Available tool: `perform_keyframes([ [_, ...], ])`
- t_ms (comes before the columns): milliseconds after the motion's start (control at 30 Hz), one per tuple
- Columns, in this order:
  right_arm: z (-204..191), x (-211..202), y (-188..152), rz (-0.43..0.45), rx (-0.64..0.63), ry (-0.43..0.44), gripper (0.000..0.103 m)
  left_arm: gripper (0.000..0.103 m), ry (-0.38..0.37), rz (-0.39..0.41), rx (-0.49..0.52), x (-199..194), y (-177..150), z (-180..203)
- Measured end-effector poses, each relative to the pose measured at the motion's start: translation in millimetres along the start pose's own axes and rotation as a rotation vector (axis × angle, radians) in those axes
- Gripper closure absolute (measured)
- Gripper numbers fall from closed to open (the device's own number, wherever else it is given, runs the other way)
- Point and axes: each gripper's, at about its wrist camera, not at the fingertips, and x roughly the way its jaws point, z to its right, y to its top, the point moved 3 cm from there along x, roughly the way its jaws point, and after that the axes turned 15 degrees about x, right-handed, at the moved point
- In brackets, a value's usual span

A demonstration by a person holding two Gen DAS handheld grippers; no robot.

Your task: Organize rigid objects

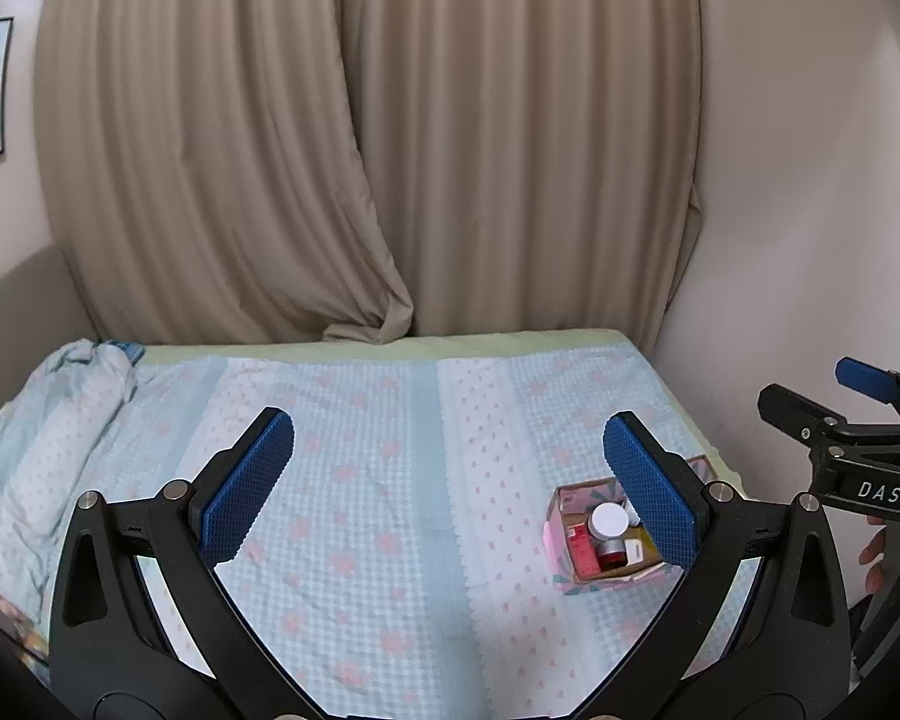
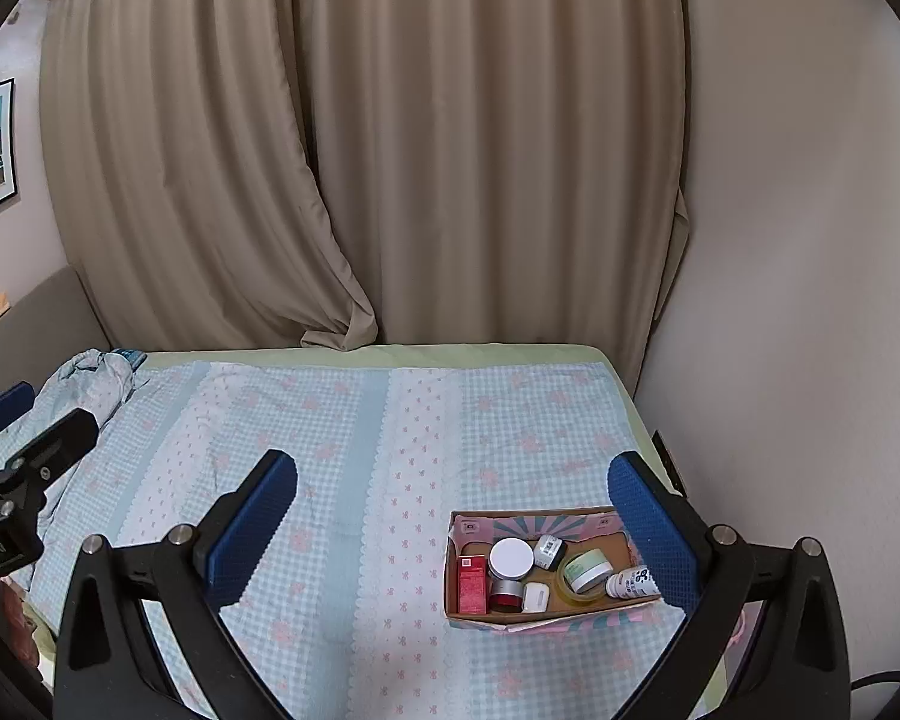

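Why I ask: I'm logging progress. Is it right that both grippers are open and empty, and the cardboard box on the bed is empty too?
Not quite: the cardboard box already holds jars, a small bottle and a red carton, as the right wrist view shows. The left gripper and right gripper are indeed open and empty.

Cardboard box (image 2: pixel 546 612), matt cloth bedspread (image 2: pixel 354 480)

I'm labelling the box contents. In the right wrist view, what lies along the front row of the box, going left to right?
Red carton → red jar → small white case → tape roll → white bottle lying on its side, all inside the box.
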Motion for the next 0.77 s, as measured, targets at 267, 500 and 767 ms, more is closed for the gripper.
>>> perform_keyframes([
  [267, -1, 0, 0, -0.004, 0.000, -0.005, 0.000, 0.000, -0.001, -0.009, -0.015, 5, -3, -2],
  [500, -4, 1, 1, -0.015, -0.002, -0.005, 0.000, 0.000, 0.007, -0.051, -0.061, 18, -14, -9],
  [767, -5, 8, -1, -0.038, 0.008, -0.008, 0.000, 0.000, 0.043, -0.045, -0.080, 22, -21, -21],
])
